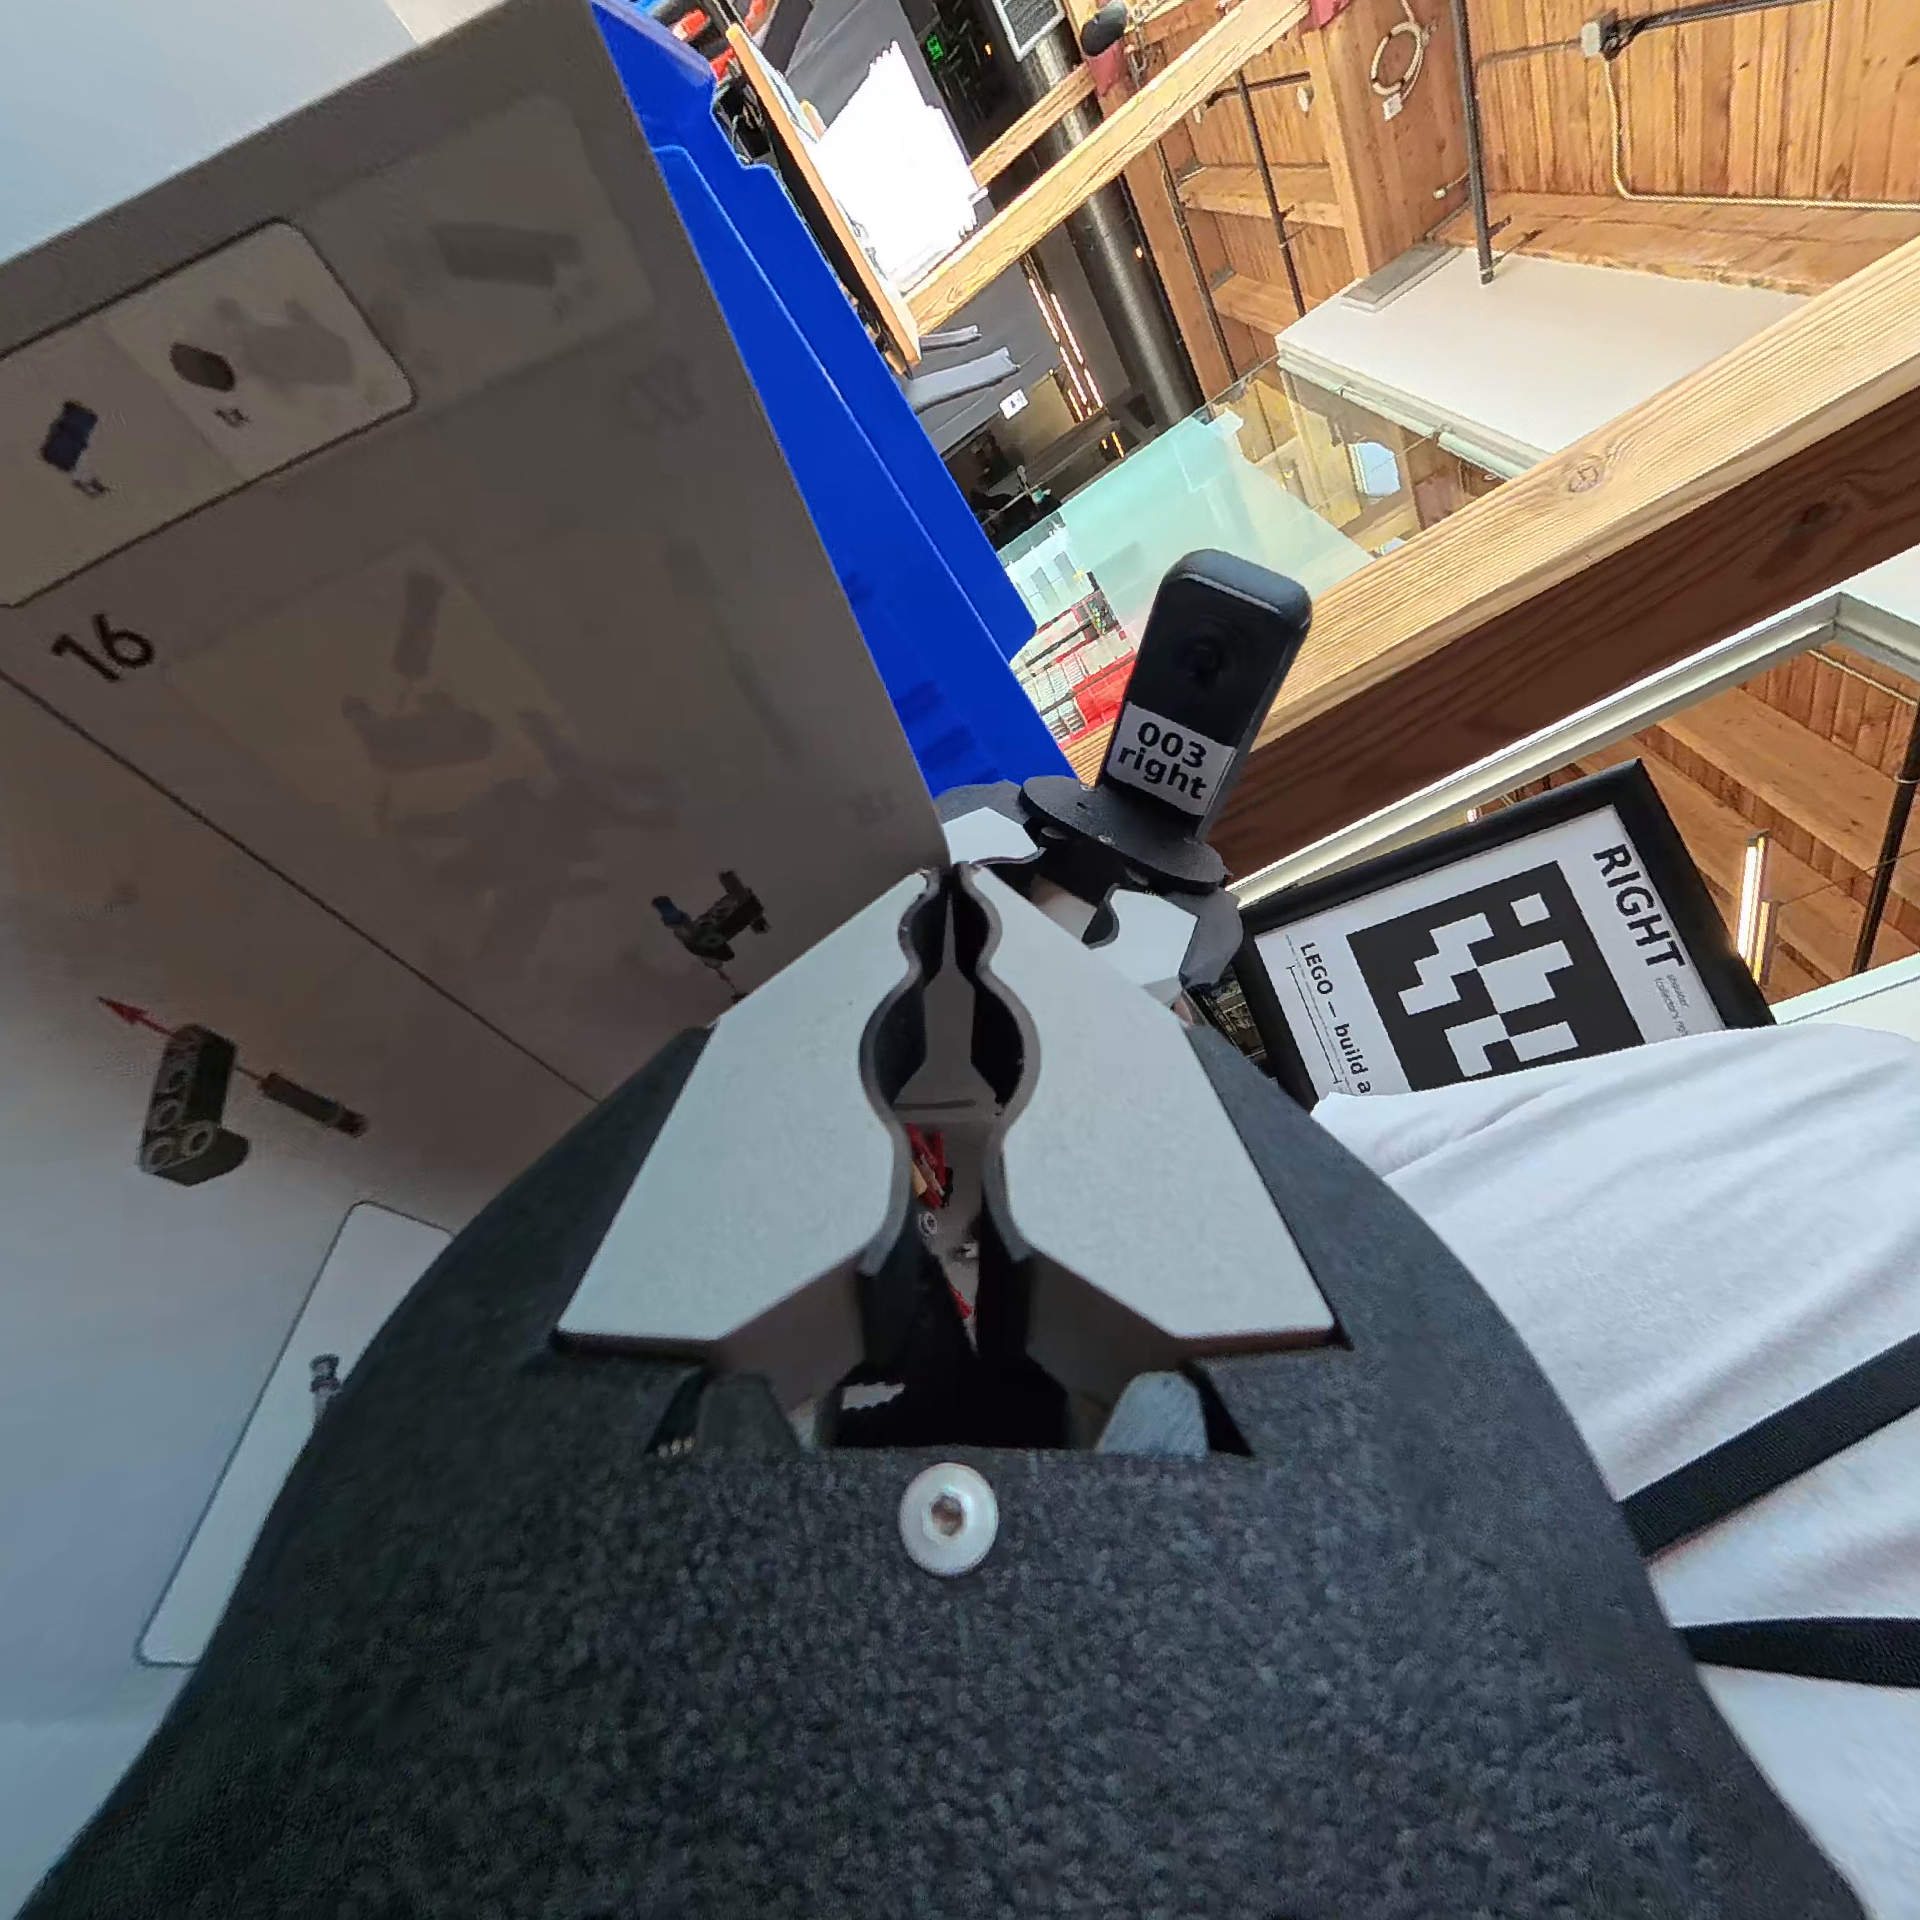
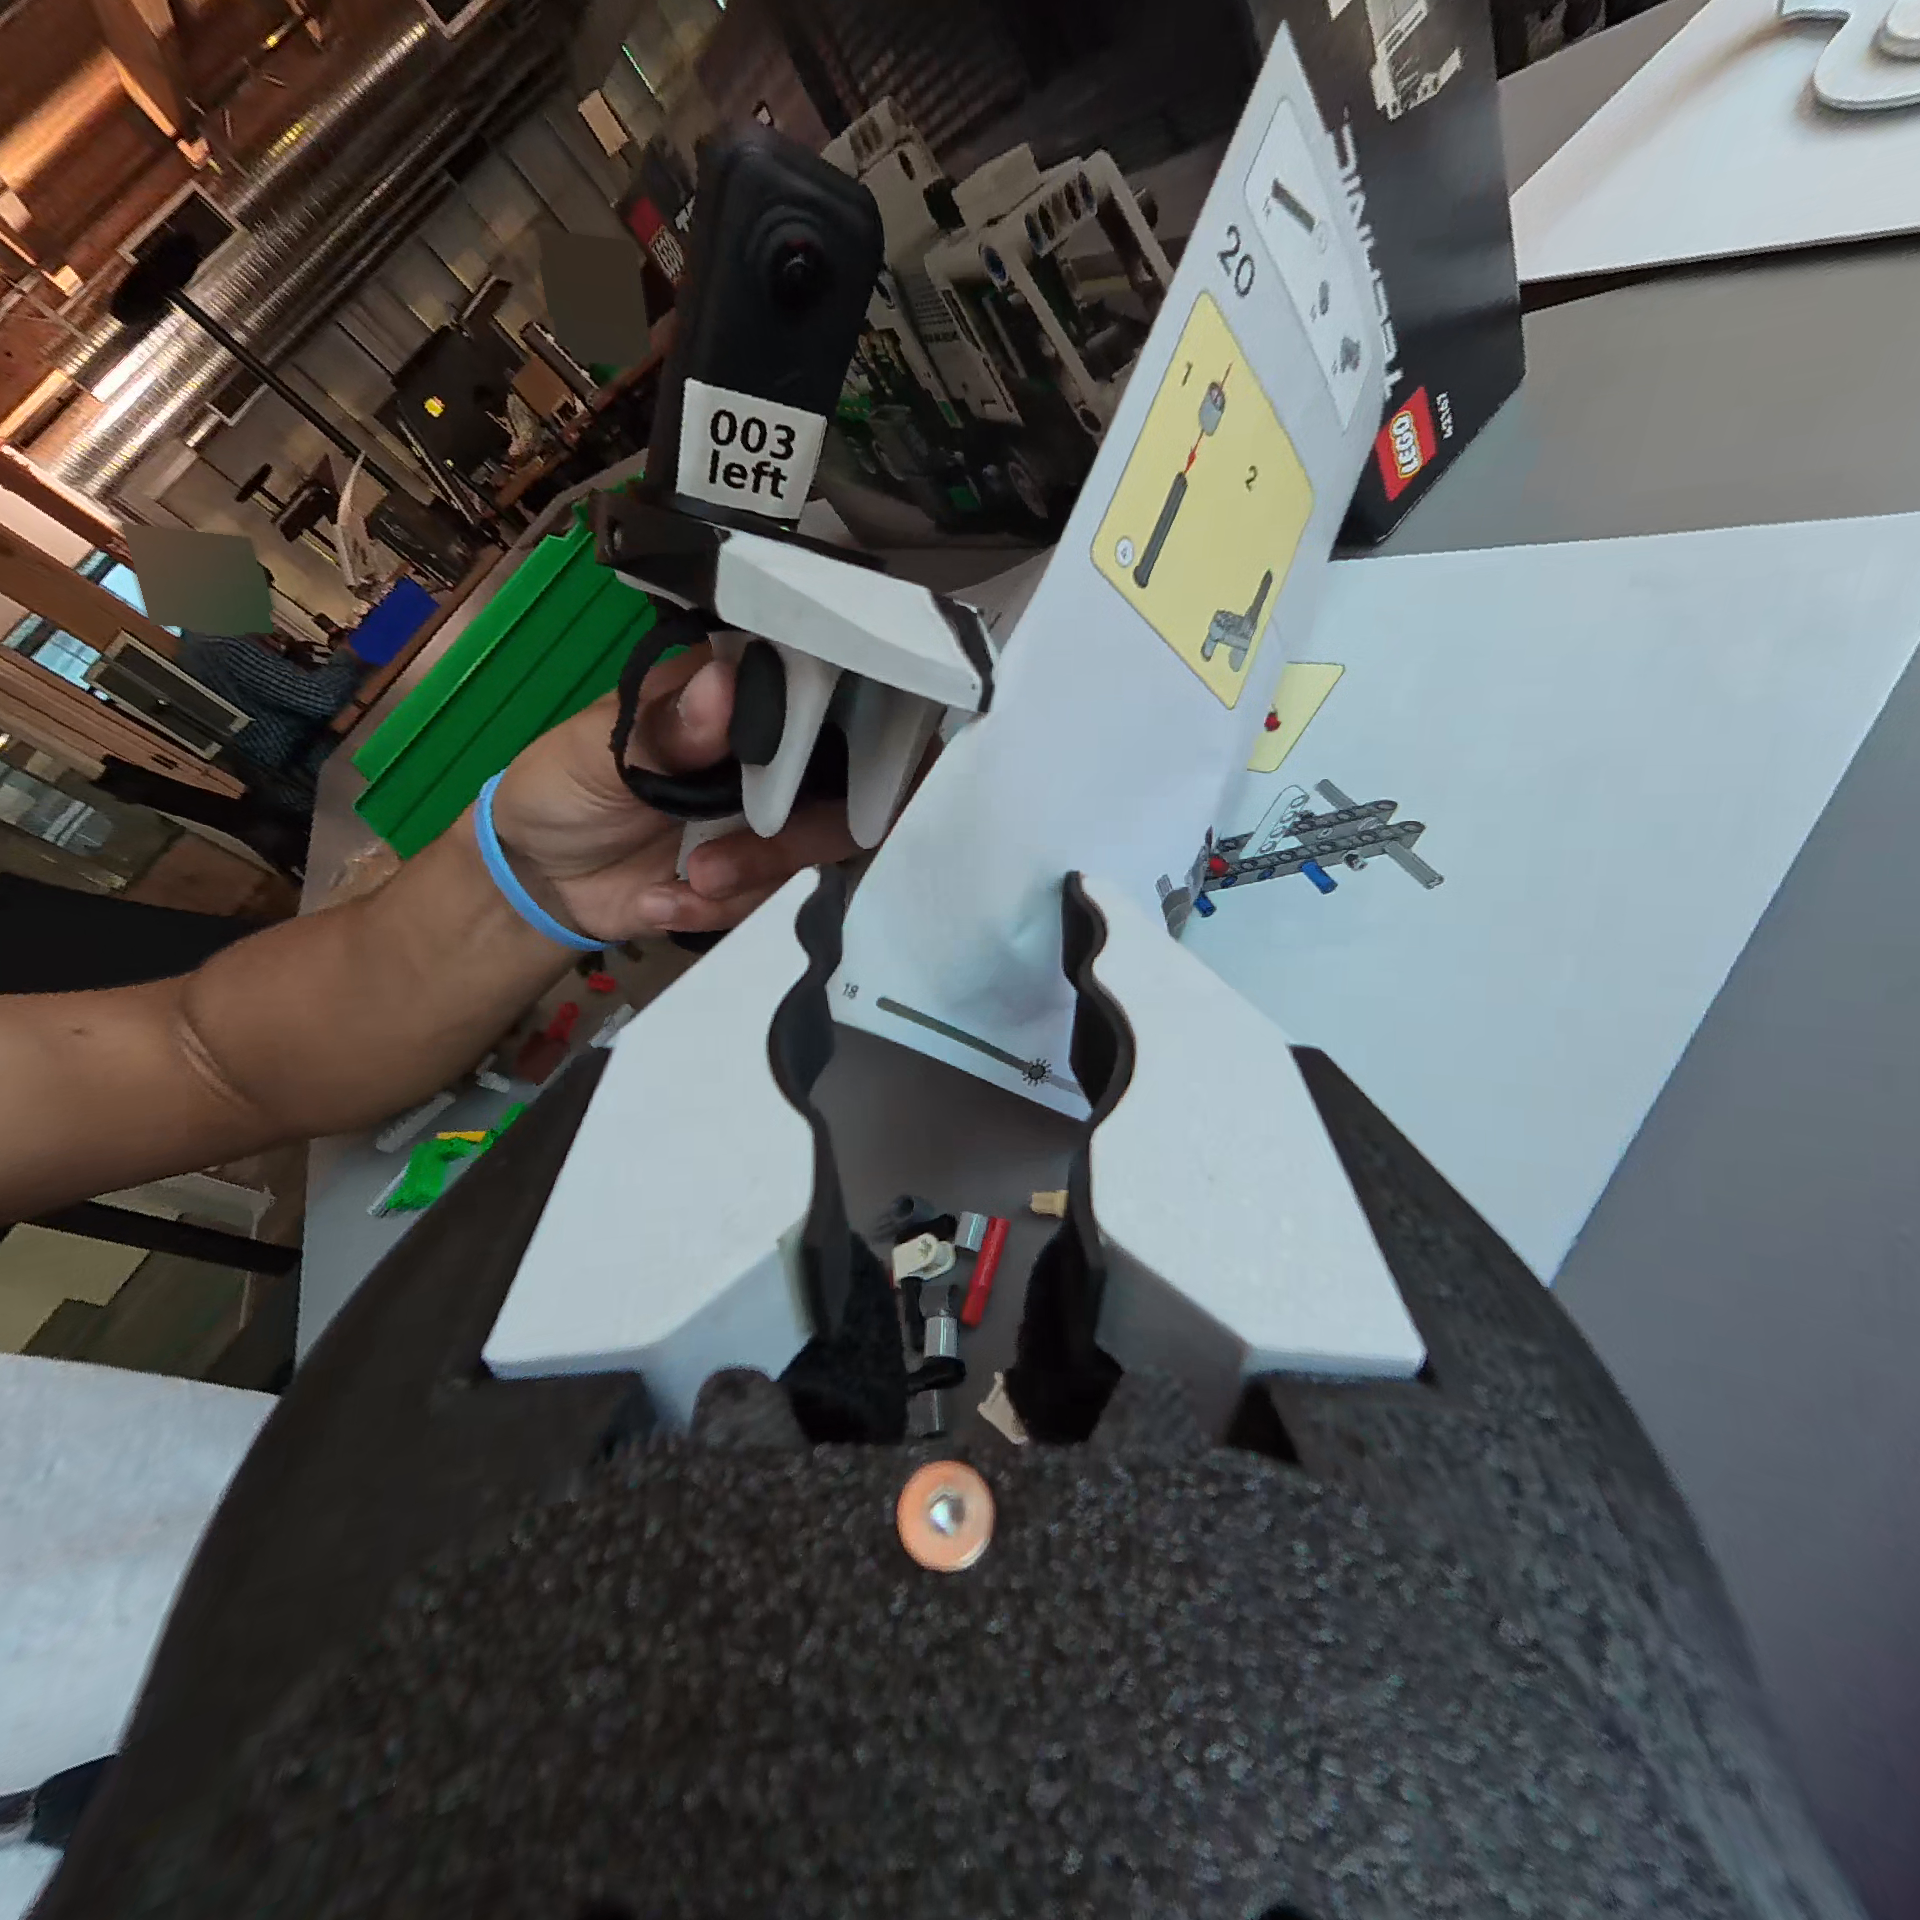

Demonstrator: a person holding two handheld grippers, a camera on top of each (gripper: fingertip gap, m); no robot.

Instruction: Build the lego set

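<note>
The open instruction booklet lies on the grey table. One of its pages stands lifted upright. My left gripper is shut on that page's edge; it also shows in the right wrist view, held by a hand. My right gripper is open, its fingertips on either side of the lifted page's lower part, not closed on it. Small loose lego parts, grey, black, tan and red, lie on the table under my right gripper.
A blue bin stands behind the page, a green bin at the far left. The black lego box and a partly built model stand behind the booklet. More loose pieces lie left. A framed marker sign stands at the right.
</note>
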